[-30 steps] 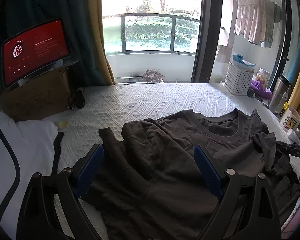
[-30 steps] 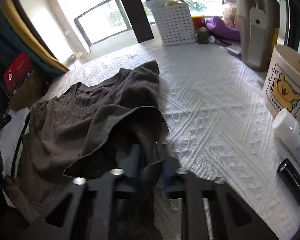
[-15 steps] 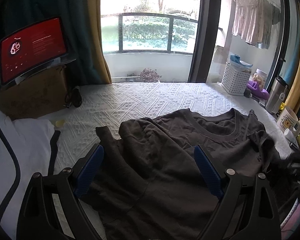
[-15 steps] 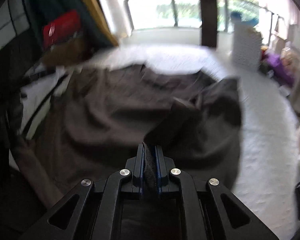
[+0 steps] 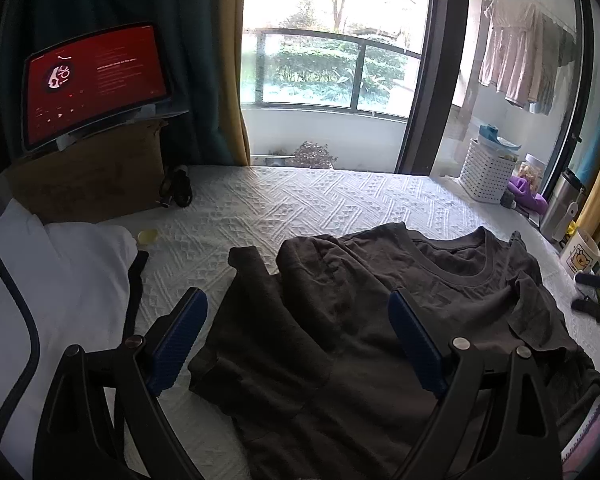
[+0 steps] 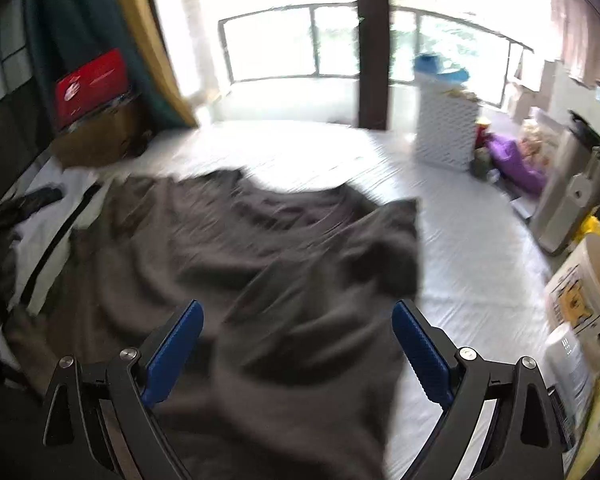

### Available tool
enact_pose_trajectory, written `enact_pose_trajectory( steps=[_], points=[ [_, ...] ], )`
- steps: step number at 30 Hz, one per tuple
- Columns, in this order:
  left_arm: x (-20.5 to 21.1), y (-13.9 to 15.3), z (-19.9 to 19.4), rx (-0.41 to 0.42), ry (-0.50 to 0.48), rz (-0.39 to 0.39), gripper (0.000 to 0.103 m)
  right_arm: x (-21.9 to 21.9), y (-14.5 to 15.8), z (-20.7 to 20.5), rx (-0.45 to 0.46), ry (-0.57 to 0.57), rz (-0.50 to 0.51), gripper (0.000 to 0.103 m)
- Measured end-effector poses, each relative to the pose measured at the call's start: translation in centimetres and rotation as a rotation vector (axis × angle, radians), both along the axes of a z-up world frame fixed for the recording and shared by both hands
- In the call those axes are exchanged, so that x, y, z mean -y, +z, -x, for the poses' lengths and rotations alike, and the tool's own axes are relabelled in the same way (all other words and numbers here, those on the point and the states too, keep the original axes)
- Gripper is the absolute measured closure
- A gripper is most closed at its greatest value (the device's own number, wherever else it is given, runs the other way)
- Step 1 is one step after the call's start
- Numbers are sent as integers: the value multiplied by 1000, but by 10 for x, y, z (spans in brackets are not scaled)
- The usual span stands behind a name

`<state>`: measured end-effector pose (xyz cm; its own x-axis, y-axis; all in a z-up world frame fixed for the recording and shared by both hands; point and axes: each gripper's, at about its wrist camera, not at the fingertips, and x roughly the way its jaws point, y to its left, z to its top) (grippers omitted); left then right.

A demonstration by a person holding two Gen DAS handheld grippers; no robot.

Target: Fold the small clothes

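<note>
T-shirt point(image 5: 380, 320) dark grey, soft, rumpled on quilted bedspread point(image 5: 300, 208).

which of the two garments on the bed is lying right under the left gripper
The dark grey crew-neck T-shirt, spread beneath the open left gripper. The white garment with dark piping lies off to its left side.

**Open quilt ahead, clutter down both sides**

Past my dark grey cotton T-shirt point(image 5: 380, 320), the white quilted bedcover point(image 5: 320, 204) lies bare up to the window, so I can pass there. On my left a brown cardboard box point(image 5: 92, 176) and a white folded garment point(image 5: 60, 280) block the edge. On my right stand a white lattice basket point(image 6: 446, 136), a steel flask point(image 5: 560, 204) and a cream bear mug point(image 5: 580, 256).
</note>
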<state>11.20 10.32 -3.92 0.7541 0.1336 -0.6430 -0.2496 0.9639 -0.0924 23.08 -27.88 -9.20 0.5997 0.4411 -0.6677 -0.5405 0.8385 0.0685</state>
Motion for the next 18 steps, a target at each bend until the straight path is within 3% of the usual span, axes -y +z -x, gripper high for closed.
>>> enact_pose_trajectory(
  steps=[4,6,11,13,14,15,18],
  points=[
    [-2,-4,-1,-16,7,-1,12,15,-8,-48,-31,-63,-18,8],
    [-4,-5,-2,-19,13,-4,12,15,-17,-70,-60,-68,-6,26],
    [-13,-9,-6,-37,44,-8,12,7,-48,-112,-187,-22,-38,35],
    [-19,-11,-9,-49,59,-11,12,1,-56,-119,-214,18,-39,65],
    [-21,-12,-11,-55,65,-12,12,-2,-57,-120,-200,19,-18,87],
    [-24,-14,-13,-61,71,-14,12,-3,-56,-122,-185,16,-1,94],
    [-29,-16,-19,-75,78,-17,12,11,-43,-132,-115,-50,21,97]
  ],
)
